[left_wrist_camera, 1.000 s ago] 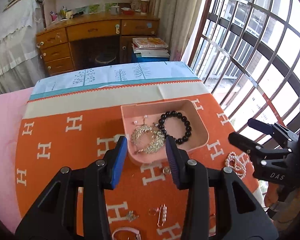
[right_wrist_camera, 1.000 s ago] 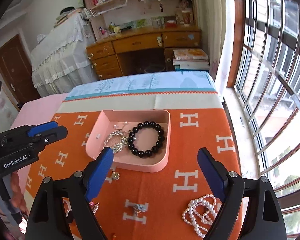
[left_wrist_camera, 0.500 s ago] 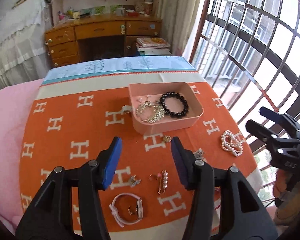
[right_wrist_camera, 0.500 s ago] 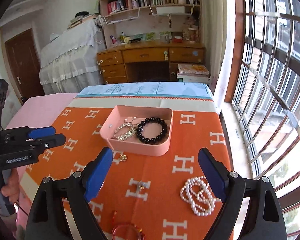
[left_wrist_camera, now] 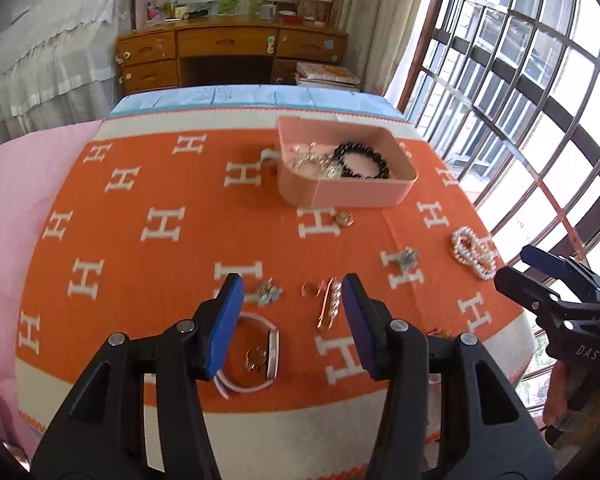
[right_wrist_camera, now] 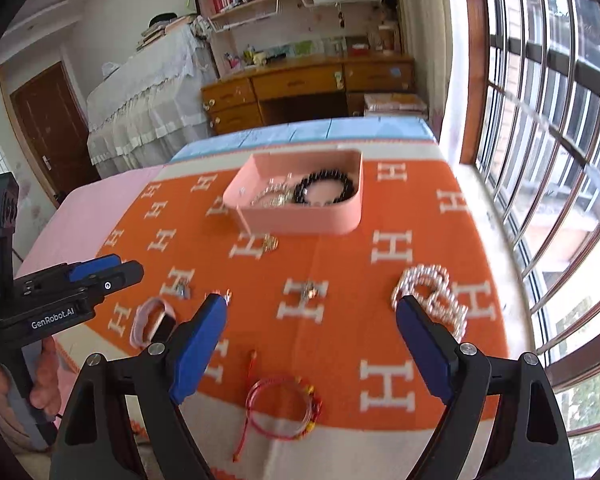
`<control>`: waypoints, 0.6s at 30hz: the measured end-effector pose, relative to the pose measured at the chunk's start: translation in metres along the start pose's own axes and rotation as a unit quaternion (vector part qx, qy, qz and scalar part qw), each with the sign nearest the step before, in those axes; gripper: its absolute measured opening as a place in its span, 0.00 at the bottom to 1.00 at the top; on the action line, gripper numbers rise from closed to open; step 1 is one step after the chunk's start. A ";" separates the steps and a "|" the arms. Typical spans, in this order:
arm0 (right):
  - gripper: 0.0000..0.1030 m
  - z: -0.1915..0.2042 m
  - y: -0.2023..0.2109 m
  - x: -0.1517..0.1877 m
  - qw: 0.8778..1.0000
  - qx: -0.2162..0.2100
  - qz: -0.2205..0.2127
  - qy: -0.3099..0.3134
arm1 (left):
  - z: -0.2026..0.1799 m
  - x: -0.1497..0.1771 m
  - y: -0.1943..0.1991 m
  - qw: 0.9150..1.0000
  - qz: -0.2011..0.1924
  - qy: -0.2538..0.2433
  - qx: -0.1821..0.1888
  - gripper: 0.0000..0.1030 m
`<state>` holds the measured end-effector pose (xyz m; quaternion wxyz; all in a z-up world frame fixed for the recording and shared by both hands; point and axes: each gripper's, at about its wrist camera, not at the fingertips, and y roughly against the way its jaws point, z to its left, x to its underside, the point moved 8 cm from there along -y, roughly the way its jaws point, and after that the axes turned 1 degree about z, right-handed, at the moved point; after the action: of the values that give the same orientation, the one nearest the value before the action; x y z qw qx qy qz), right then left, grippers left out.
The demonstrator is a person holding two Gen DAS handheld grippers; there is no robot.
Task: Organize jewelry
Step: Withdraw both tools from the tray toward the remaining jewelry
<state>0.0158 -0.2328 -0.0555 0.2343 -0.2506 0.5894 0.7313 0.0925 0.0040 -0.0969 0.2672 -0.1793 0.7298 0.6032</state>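
The far pink tray [left_wrist_camera: 352,194] holds a black bracelet [left_wrist_camera: 362,160] and, seemingly, gold chains; pearls [right_wrist_camera: 432,296], pink watch [left_wrist_camera: 256,354] and red bracelet [right_wrist_camera: 284,404] lie loose nearby. Both grippers, left [left_wrist_camera: 292,320] and right [right_wrist_camera: 312,344], gape empty.

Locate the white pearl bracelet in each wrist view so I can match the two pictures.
Left wrist view: the pearl bracelet lies far right on the orange blanket, right of and nearer than the pink tray.
Right wrist view: the pearl bracelet lies right of centre, just beyond the right finger of the right gripper.
Shared landmark: the pink tray holding the black bead bracelet.
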 end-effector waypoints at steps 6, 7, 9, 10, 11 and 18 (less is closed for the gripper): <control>0.84 0.003 -0.019 0.019 0.999 0.007 0.029 0.021 | 0.008 0.021 -0.008 1.000 0.005 -0.002 -0.012 0.47; 0.83 0.003 -0.020 0.018 0.999 0.009 0.028 0.025 | 0.009 0.024 -0.009 1.000 0.006 -0.003 -0.014 0.47; 0.81 0.004 -0.023 0.018 0.999 0.012 0.026 0.031 | 0.010 0.031 -0.013 1.000 0.013 -0.005 -0.018 0.47; 0.81 0.005 -0.023 0.018 0.999 0.014 0.025 0.034 | 0.011 0.033 -0.014 1.000 0.015 -0.006 -0.019 0.47; 0.80 0.006 -0.024 0.019 0.999 0.014 0.026 0.036 | 0.012 0.036 -0.016 1.000 0.017 -0.006 -0.019 0.47; 0.75 0.008 -0.037 0.035 0.997 0.023 0.052 0.048 | 0.019 0.053 -0.025 0.999 0.033 -0.005 -0.018 0.47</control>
<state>0.0118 -0.2161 -0.1039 0.1730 -0.2490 0.6291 0.7157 0.0682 0.0201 -0.1512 0.2473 -0.1567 0.7233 0.6254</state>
